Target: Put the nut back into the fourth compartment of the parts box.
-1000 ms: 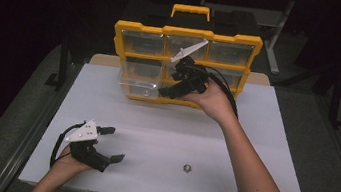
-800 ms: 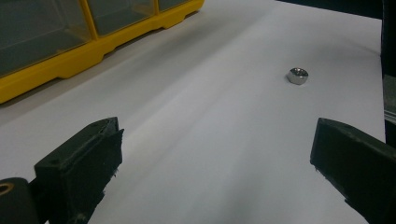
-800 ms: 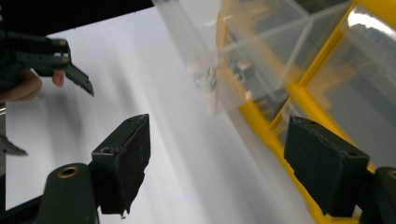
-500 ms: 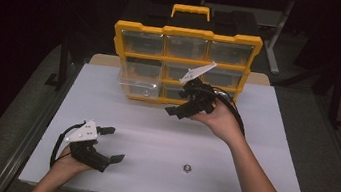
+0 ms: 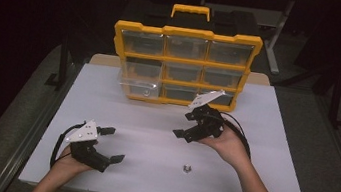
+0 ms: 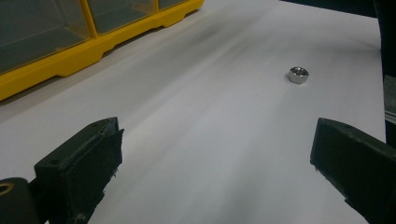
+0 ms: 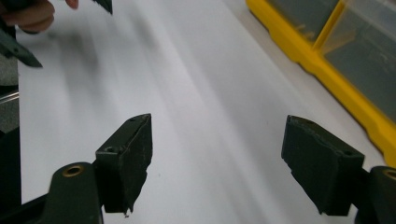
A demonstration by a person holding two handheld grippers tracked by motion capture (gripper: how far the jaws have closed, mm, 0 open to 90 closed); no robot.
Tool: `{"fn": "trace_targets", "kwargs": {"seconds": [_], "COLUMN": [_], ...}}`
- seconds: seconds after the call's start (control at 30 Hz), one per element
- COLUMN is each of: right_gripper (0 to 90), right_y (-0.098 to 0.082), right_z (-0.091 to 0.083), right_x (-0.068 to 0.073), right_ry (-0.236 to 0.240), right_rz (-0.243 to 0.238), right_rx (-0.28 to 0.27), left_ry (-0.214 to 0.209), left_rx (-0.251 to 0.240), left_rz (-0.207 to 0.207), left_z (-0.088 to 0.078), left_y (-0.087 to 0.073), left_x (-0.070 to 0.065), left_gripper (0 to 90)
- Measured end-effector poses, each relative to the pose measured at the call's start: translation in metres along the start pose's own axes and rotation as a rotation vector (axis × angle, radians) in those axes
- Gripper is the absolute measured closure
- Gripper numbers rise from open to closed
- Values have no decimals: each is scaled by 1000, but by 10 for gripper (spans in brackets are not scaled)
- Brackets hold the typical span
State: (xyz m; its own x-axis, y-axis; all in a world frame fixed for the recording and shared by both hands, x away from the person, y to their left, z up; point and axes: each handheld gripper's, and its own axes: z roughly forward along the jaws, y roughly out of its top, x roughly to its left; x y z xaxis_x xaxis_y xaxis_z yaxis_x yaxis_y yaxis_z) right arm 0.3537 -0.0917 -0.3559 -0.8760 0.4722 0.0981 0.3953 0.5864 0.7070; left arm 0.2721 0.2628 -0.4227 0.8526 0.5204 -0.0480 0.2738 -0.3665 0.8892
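- Now, in the high view, the right gripper [image 5: 188, 126] hangs over the white table [image 5: 155, 119] just in front of the yellow organiser case [image 5: 183, 60], at about 1 o'clock from the table's middle.
- Its jaws stand apart with nothing between them; in the right gripper view [image 7: 217, 163] bare tabletop shows in the gap, and the case's yellow edge runs off toward 2 o'clock. They have just been closing a little.
- Down at 7 o'clock the left gripper [image 5: 113, 144] rests low by the table's near edge, held in the person's left hand [image 5: 65, 164], jaws wide apart and empty.
- A small metal nut [image 5: 187, 168] lies alone on the table near the front edge, at about 5 o'clock from the middle, between the two grippers and touching neither.
- From the left gripper view [image 6: 215, 158] the nut [image 6: 298, 74] sits toward 1 o'clock, well ahead of the jaws.
- One clear drawer [image 5: 135, 85] at the case's lower left stands pulled out a little.
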Motion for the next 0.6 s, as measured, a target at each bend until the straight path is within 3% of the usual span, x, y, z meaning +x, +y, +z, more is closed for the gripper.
{"fn": "trace_targets", "kwargs": {"seconds": [0.2,0.4,0.53,0.6], "right_gripper": [266,308,343,370], "right_y": [-20,-35,-44,-47], "right_z": [1,5,7,7], "right_x": [4,10,12,15], "right_ry": [5,15,17,33], "right_rz": [11,19,-8,8], "right_rx": [-5,28,52,63], "left_ry": [0,0,1,2], "left_rx": [4,1,10,8], "left_rz": [6,8,10,10], "left_z": [0,-1,-1,-1], "left_y": [-1,-1,0,0], "left_x": [1,1,1,1], "left_gripper": [20,20,20,20]}}
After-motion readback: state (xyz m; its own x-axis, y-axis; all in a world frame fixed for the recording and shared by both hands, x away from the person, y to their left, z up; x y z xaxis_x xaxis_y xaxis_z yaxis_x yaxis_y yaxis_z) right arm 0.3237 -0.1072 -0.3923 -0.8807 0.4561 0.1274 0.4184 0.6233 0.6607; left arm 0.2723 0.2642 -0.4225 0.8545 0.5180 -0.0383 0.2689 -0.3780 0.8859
